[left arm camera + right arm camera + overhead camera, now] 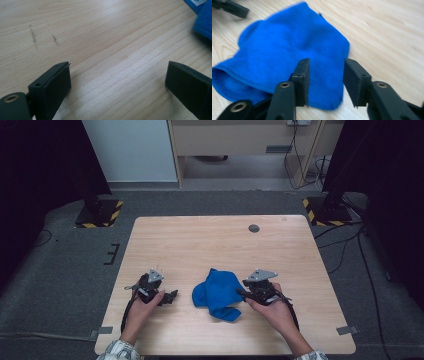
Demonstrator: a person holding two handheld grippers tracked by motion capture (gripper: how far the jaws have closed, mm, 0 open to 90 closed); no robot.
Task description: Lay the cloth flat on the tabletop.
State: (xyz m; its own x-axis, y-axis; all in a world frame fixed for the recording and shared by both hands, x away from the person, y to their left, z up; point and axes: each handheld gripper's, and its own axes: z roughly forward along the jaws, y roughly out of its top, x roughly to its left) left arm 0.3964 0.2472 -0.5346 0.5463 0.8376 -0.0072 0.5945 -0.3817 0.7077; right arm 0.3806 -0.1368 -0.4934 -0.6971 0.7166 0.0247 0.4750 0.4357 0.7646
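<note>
Blue cloth (287,50), edge between right jaws

In the left gripper view, the blue cloth (203,21) was cut off at the upper right corner. In the right gripper view its edges were blurred, and the picture's left edge cropped it.

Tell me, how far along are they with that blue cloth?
Nothing looks done yet: the blue cloth lies crumpled on the table. In hand: the right gripper has its jaws over the cloth's edge with a gap between them, not yet pinching. The left gripper waits open over bare wood. Grasping and handling remain.
</note>
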